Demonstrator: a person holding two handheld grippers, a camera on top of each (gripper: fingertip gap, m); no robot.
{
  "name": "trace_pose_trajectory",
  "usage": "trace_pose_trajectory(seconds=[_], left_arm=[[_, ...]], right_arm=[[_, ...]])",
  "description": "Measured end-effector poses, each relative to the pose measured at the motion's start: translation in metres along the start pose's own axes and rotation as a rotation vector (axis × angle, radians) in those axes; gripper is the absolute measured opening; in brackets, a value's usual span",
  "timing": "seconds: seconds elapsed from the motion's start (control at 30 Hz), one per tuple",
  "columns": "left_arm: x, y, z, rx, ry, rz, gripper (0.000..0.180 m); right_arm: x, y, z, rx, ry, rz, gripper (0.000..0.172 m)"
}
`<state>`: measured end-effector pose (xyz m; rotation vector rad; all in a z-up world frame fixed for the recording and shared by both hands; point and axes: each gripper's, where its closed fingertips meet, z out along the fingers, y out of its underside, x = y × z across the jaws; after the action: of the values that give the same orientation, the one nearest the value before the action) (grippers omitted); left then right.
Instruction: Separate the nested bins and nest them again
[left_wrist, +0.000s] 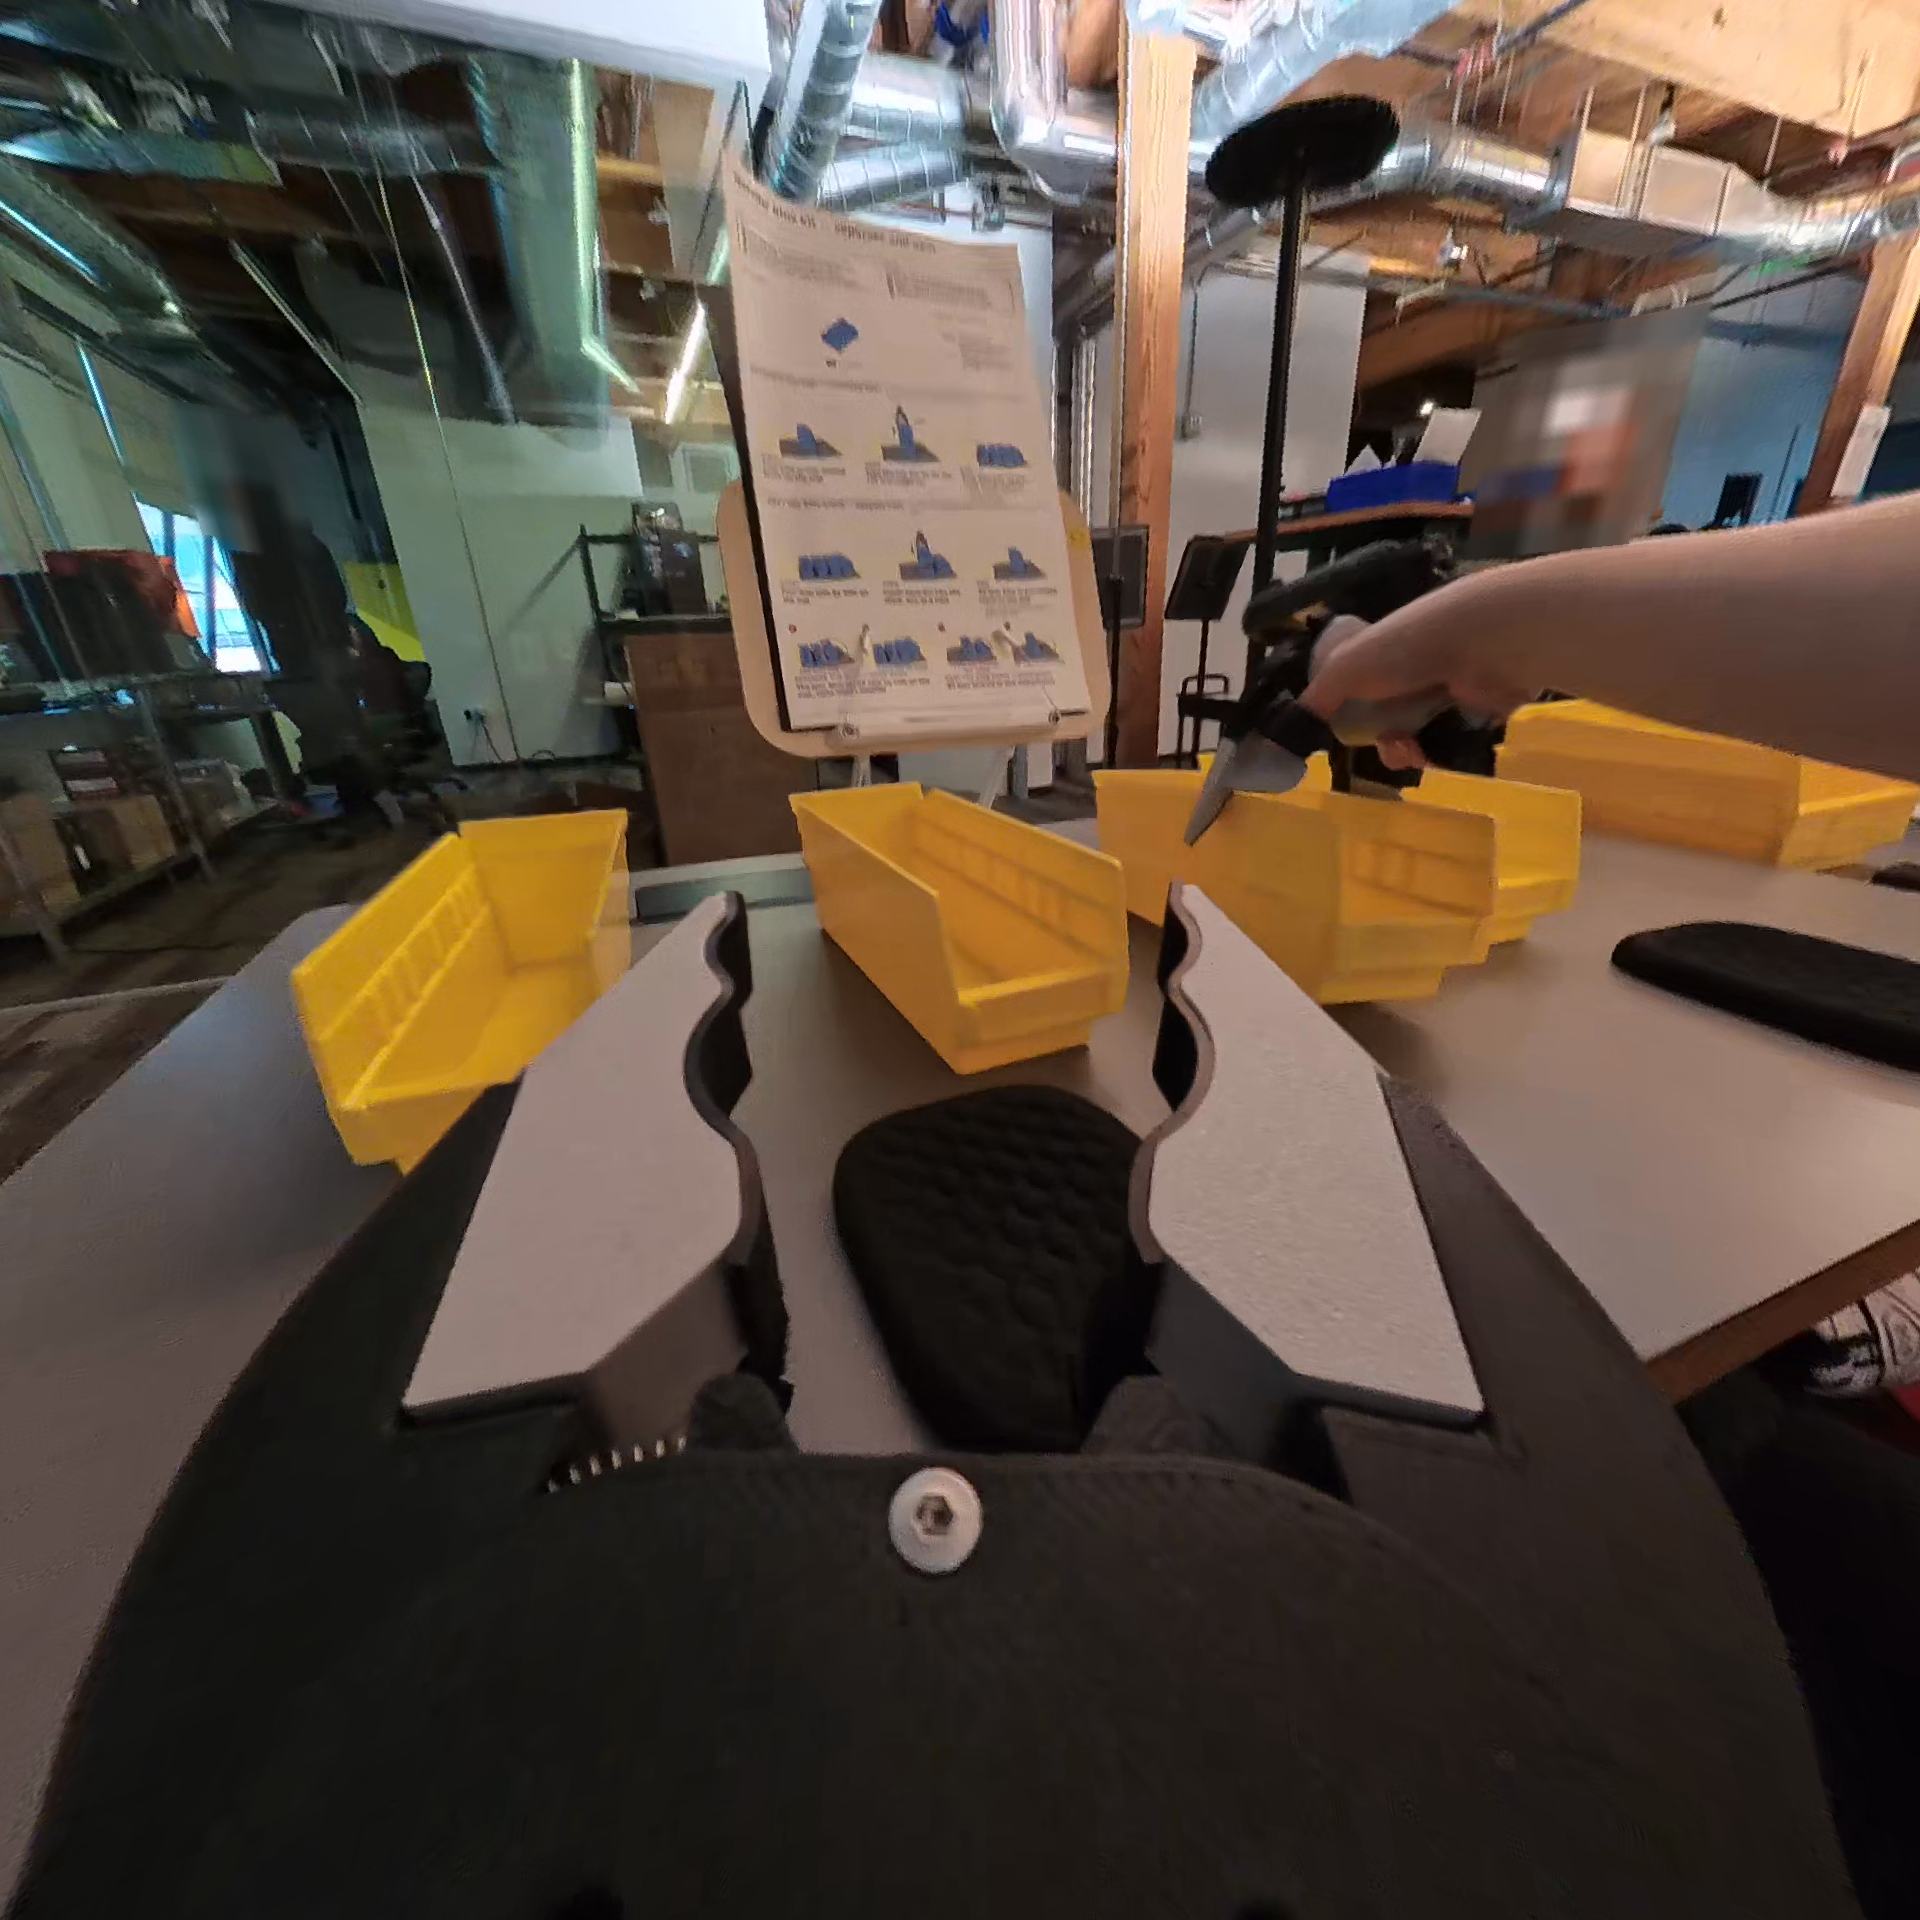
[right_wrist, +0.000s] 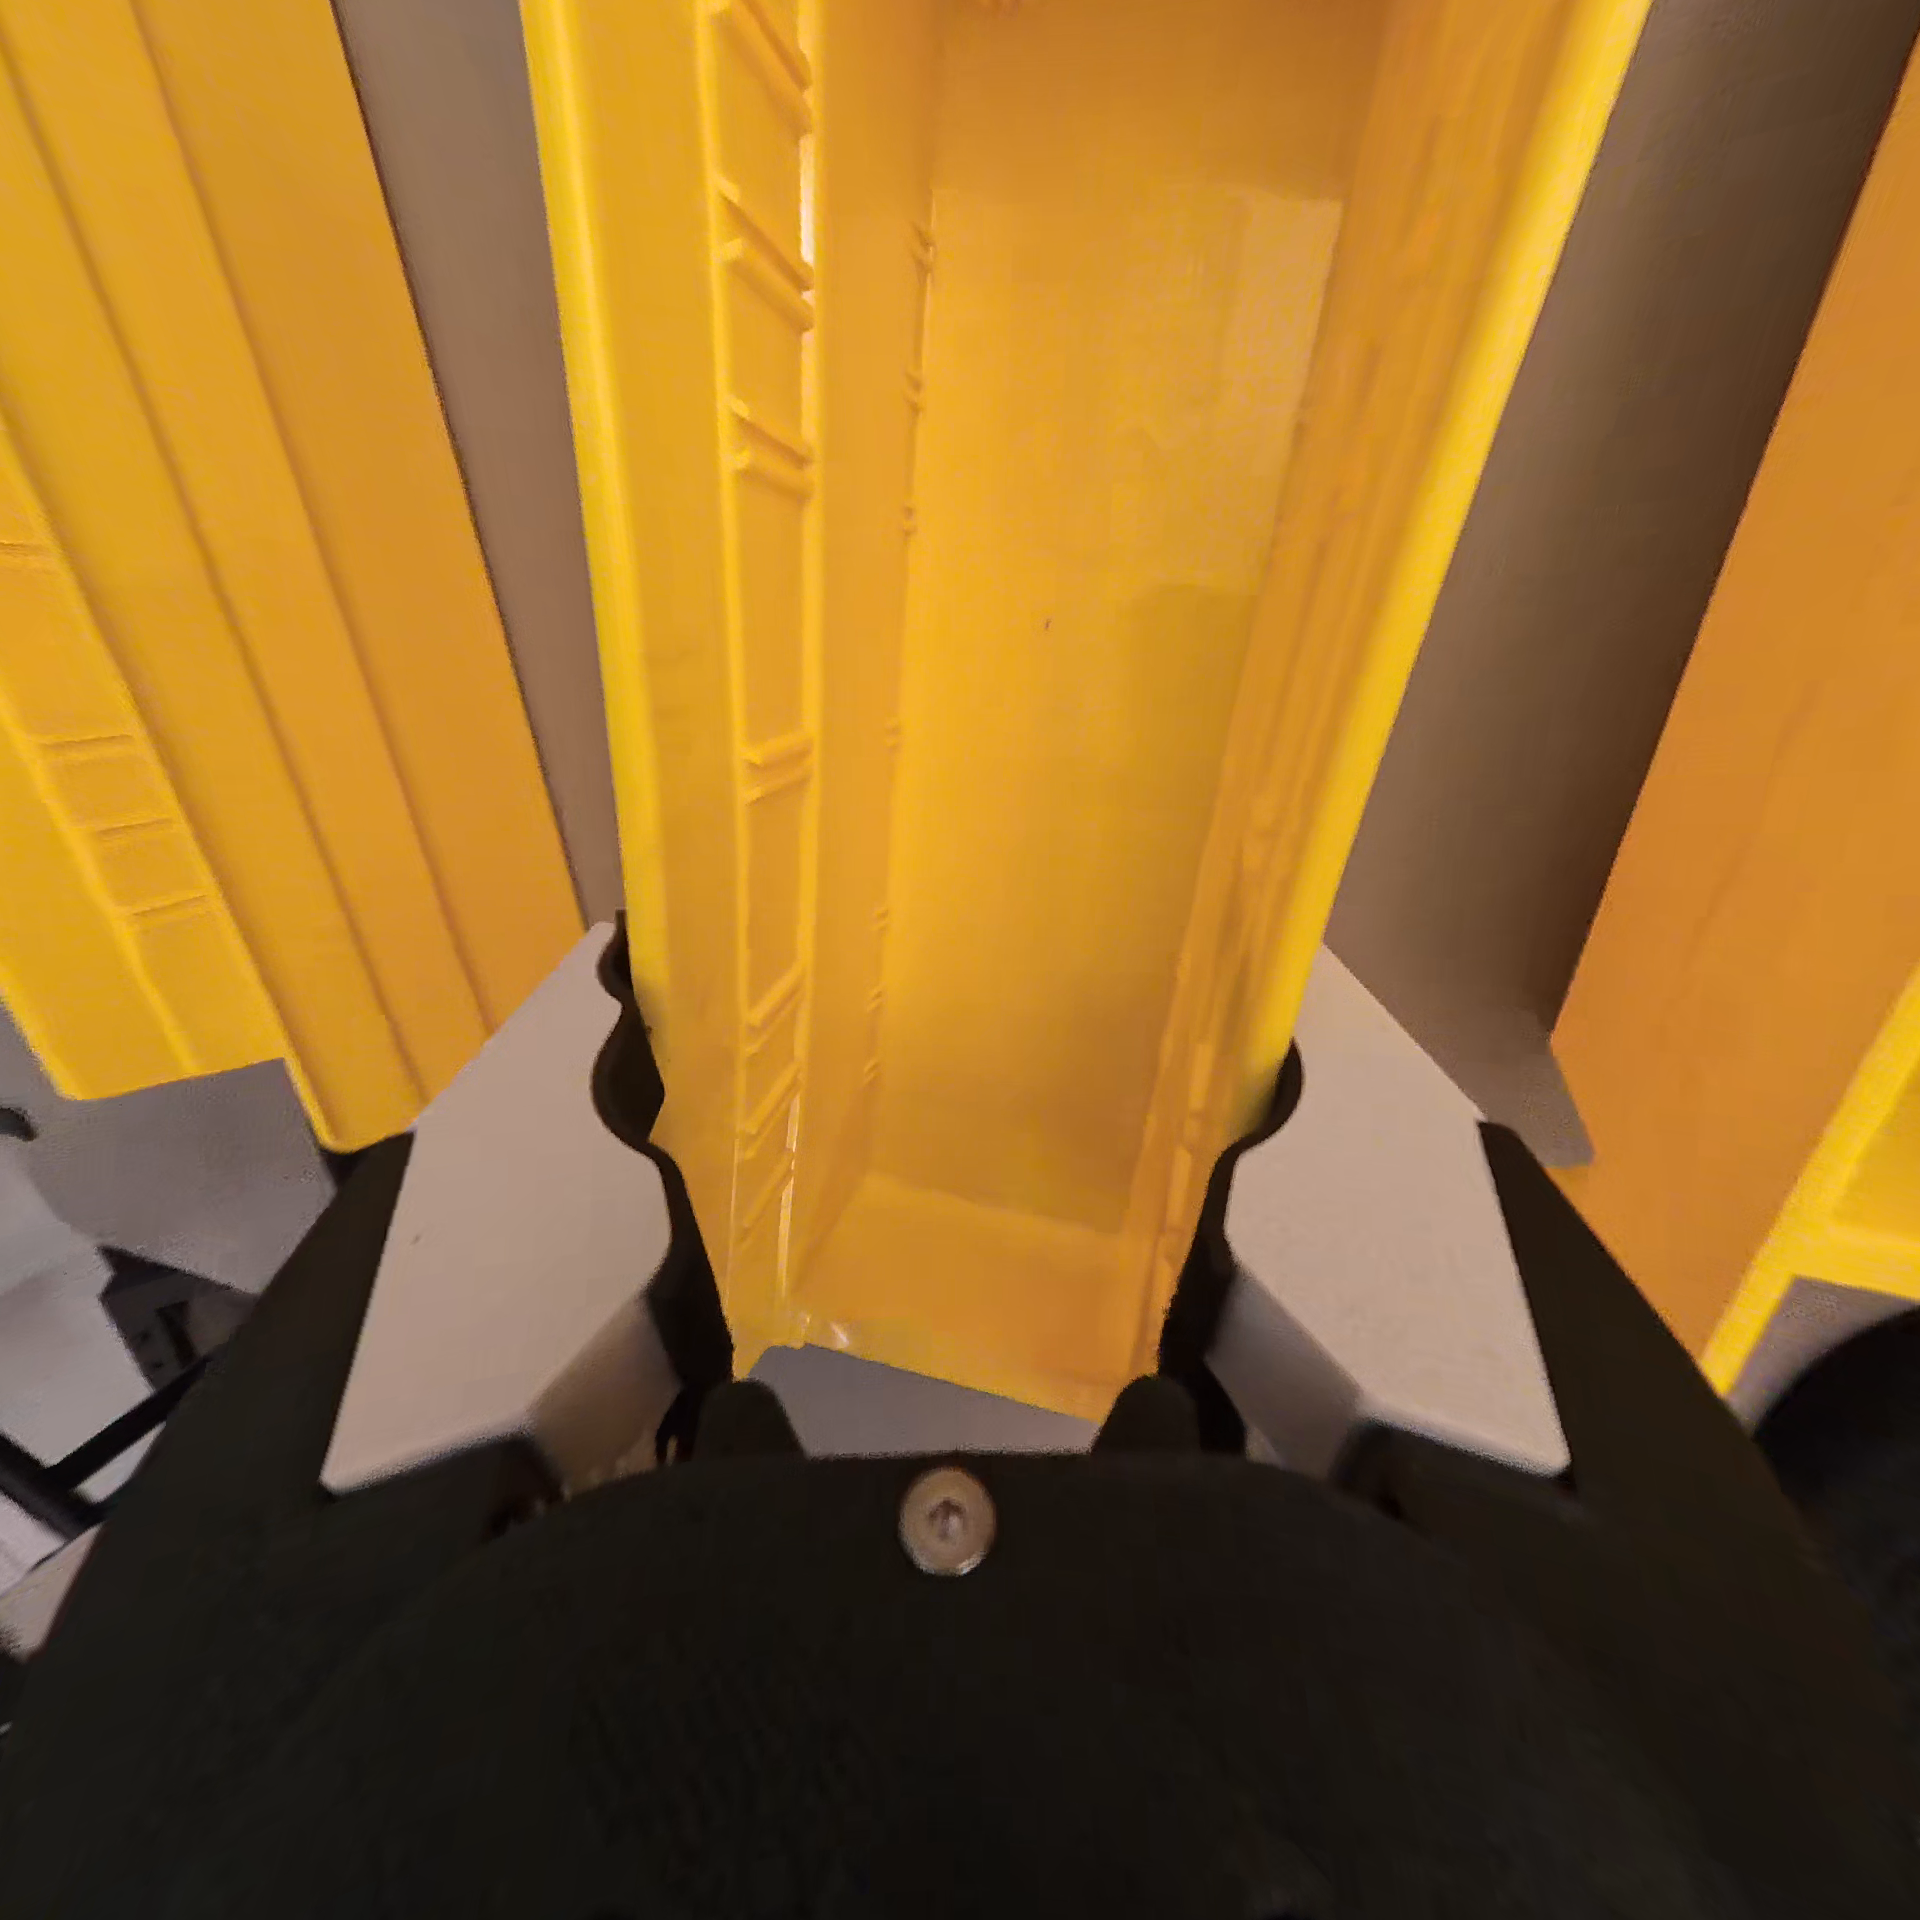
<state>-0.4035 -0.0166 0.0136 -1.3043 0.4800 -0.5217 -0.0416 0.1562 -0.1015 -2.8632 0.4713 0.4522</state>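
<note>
Right wrist view, yellow bin (right_wrist: 1039, 727) apparently clamped between hand-held gripper (right_wrist: 951, 1049)

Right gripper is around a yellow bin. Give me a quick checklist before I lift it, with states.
1. Right gripper astride the yellow bin: ok.
2. Both pads pressed on the bin's side walls: ok.
3. Left gripper open with nothing in it: ok.
4. Neighbouring bin apart from the gripped one: ok.
5. Gripped bin free of a bin nested under it: cannot tell.
6. Table has room to set it down: ok.
</note>
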Motion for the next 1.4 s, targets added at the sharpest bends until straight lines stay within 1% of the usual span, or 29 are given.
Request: trace_pose_trajectory(seconds=[0.07, 0.17, 0.27, 0.37, 0.47, 0.6, 0.73, 0.87, 0.93, 1.1, 1.33, 1.4], left_arm=[[-0.006, -0.004, 0.003, -0.008, 0.004, -0.018, 0.08], [-0.026, -0.002, 0.008, -0.048, -0.062, -0.012, 0.086], [-0.044, 0.007, 0.007, -0.095, -0.12, 0.013, 0.087], [-0.052, 0.015, 0.003, -0.133, -0.131, 0.027, 0.088], [-0.057, 0.016, 0.0, -0.15, -0.128, 0.002, 0.089], [-0.052, 0.02, 0.001, -0.179, -0.084, -0.032, 0.09], [-0.043, 0.021, 0.004, -0.197, -0.061, -0.005, 0.091], [-0.038, 0.024, 0.003, -0.239, -0.045, 0.024, 0.092], [-0.042, 0.024, 0.001, -0.237, -0.052, 0.02, 0.092], [-0.047, 0.023, 0.0, -0.2, -0.019, -0.061, 0.092], [-0.043, 0.026, 0.001, -0.23, -0.013, -0.031, 0.091], [-0.041, 0.027, 0.002, -0.234, -0.008, -0.027, 0.091]], right_arm=[[-0.003, 0.004, -0.008, 0.0, -0.034, 0.021, 0.114], [-0.014, 0.005, -0.021, 0.017, -0.079, 0.03, 0.112], [-0.032, 0.007, -0.034, 0.034, -0.116, 0.016, 0.112], [-0.054, 0.005, -0.05, 0.068, -0.122, -0.011, 0.112], [-0.083, 0.001, -0.068, 0.106, -0.089, -0.07, 0.112], [-0.143, -0.009, -0.083, 0.169, -0.101, -0.145, 0.113], [-0.196, -0.02, -0.071, 0.197, -0.124, -0.171, 0.113], [-0.222, -0.028, -0.045, 0.18, -0.099, -0.18, 0.113], [-0.225, -0.029, -0.033, 0.162, -0.069, -0.188, 0.113], [-0.228, -0.033, -0.008, 0.159, -0.025, -0.204, 0.114], [-0.225, -0.044, 0.012, 0.203, 0.012, -0.192, 0.115], [-0.222, -0.044, 0.018, 0.195, 0.03, -0.207, 0.116]])
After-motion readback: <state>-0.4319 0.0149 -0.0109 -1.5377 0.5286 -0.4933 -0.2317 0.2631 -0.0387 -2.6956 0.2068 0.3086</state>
